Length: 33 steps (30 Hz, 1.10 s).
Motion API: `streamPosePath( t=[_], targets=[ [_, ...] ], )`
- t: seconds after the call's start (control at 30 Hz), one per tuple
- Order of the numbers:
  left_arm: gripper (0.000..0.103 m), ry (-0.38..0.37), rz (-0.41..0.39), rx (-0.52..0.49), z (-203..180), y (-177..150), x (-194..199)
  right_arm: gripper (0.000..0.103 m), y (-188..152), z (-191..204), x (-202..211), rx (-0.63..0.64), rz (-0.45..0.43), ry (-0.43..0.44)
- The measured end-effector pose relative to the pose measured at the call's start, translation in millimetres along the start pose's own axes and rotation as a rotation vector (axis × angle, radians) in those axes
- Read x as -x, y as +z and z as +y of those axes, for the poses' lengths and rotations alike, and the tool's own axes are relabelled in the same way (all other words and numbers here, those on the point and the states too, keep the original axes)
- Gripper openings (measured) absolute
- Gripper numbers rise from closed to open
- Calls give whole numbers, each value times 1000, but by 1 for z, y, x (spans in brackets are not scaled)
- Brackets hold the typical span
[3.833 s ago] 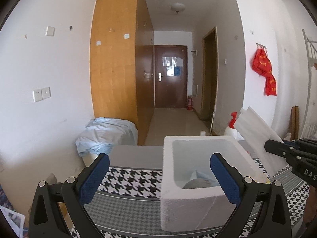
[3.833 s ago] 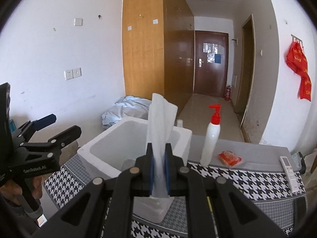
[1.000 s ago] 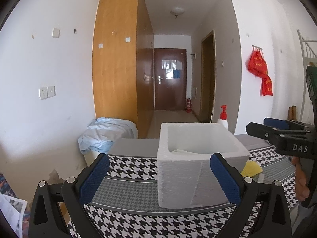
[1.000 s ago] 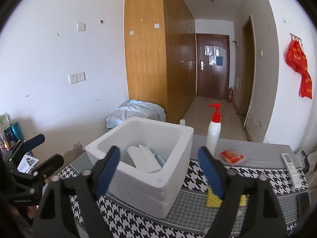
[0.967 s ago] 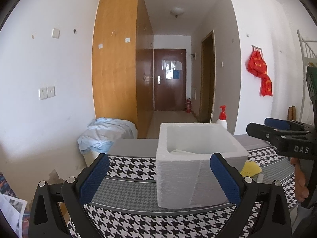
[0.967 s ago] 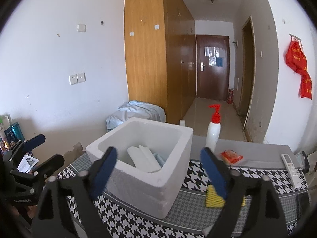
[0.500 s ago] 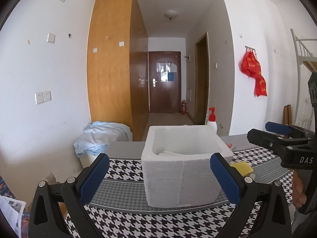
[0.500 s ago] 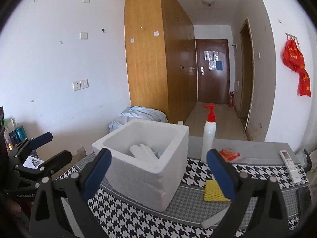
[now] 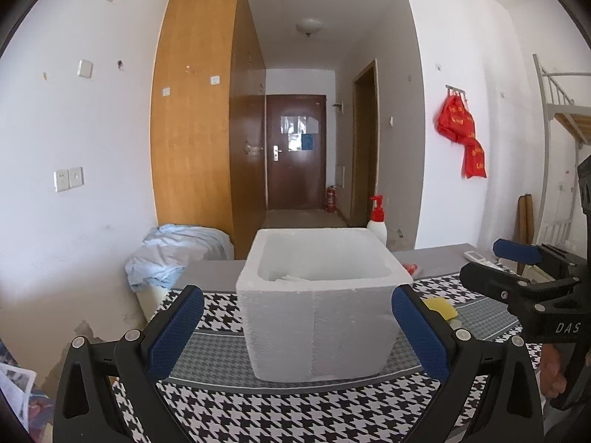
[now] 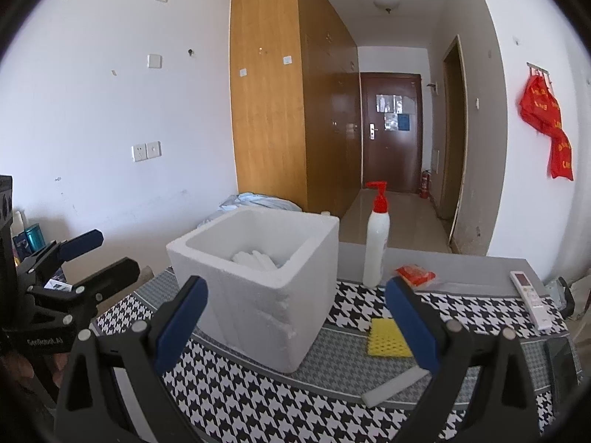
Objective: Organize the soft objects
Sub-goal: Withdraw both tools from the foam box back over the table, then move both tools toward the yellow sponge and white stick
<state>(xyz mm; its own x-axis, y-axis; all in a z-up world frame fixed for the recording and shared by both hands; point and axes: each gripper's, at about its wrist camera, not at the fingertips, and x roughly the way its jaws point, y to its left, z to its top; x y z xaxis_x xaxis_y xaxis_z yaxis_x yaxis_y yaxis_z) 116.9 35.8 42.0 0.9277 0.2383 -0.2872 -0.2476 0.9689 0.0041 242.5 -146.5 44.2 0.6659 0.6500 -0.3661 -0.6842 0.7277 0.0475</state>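
Your left claw is spread wide and holds nothing; same for your right claw. Neither touches anything. The rough white foam box sits mid-tabletop on the houndstooth cloth, with white soft pieces inside. A yellow waffle-textured sponge lies flat just right of the box, and a white foam strip lies nearer the front edge.

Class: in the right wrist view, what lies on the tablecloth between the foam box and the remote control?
Between the foam box and the remote control lie a yellow sponge, a pump bottle and an orange packet.
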Motion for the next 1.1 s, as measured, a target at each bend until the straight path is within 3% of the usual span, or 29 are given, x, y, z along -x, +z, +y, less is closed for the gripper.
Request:
streamPosePath(
  t=[0.5,1.1],
  targets=[
    [102,-13,-6,13,-6,-13,0,99,-26,-7,13,-11,1,-38],
    [102,-80,11,40,-17,-32,-8,99,-44,-23,22,-42,8,-76]
  ],
)
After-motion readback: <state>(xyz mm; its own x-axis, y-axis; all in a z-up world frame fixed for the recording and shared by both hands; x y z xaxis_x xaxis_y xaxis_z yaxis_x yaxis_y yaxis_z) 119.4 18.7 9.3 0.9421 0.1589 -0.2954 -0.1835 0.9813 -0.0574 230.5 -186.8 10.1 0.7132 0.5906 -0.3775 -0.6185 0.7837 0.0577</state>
